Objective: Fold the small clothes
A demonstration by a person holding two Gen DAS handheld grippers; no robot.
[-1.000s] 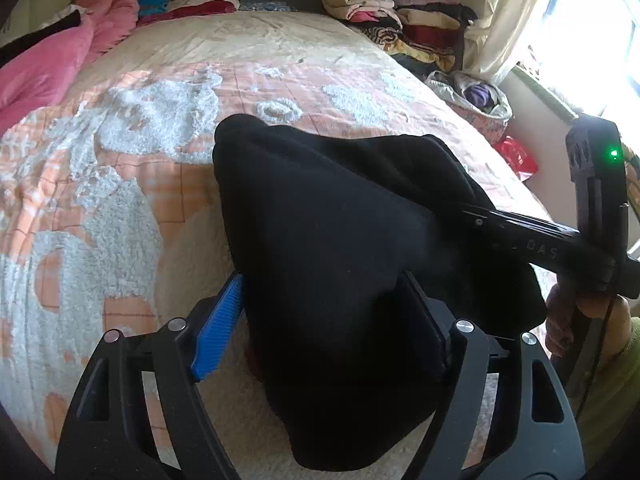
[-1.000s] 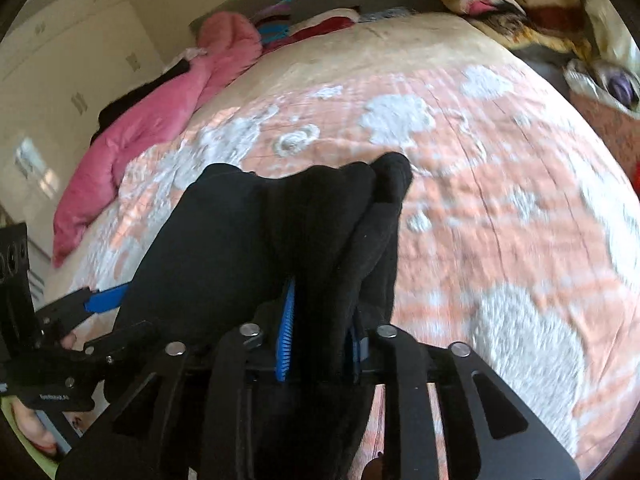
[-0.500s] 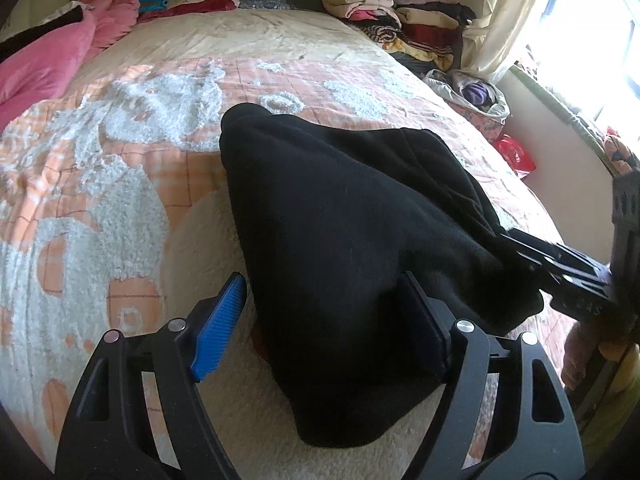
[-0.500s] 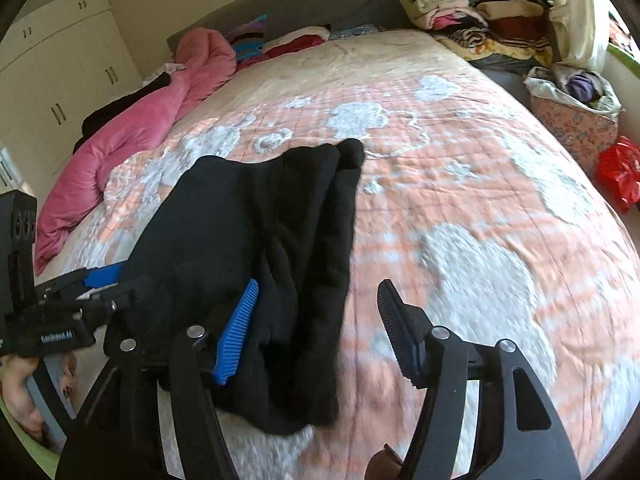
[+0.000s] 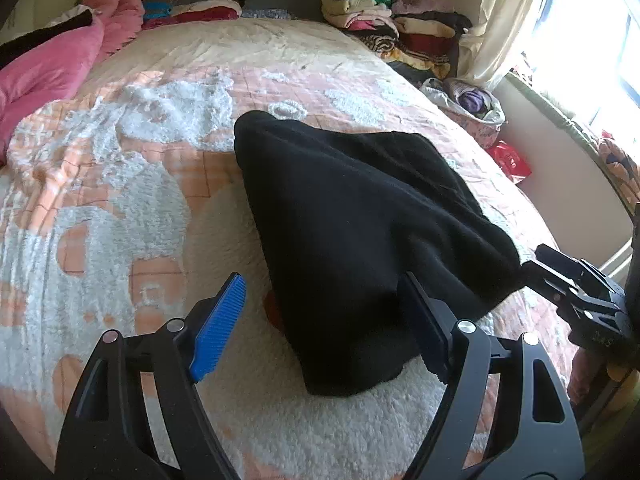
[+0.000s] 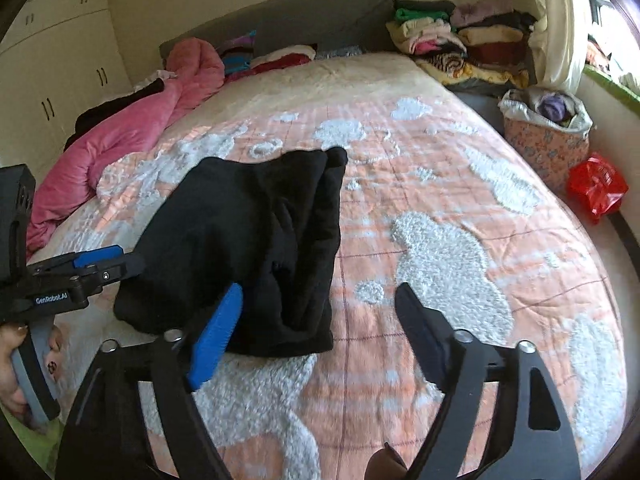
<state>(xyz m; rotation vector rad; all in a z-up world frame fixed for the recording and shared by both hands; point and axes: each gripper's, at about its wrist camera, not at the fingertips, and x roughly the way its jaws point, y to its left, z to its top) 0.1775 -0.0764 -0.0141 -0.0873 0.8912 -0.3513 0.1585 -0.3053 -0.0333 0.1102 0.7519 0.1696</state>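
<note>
Garment (image 5: 352, 216): black, fleecy, folded over on itself; lies on the bed, towards the near edge and left of centre in the right wrist view, its folded edge running up the right side.
Bed (image 6: 460, 184): covered with a peach checked quilt bearing white tufted patches; a cream fleece patch lies under the near end of the garment.
Left gripper (image 5: 324, 320): jaws wide apart, straddling the near corner of the garment; blue pad clear of the cloth on the left, dark pad right at its edge, touching or not I cannot tell.
Right gripper (image 6: 316, 340): jaws have just been opening and stand wide; blue pad in front of the garment's near edge, dark pad over bare quilt; nothing gripped.
Hand (image 6: 16, 364): grips the left gripper's handle, at the left edge of the right wrist view.
Pink duvet (image 6: 120, 136): bunched along the far left side of the bed.
Clothes pile (image 6: 460, 44): folded, stacked at the head of the bed on the right.
Bag (image 6: 544, 128): floral, stuffed with clothes, beside the bed.
Red bag (image 6: 596, 184): on the floor, just beside the floral one.
Wardrobe (image 6: 60, 68): cream doors, far left.
</note>
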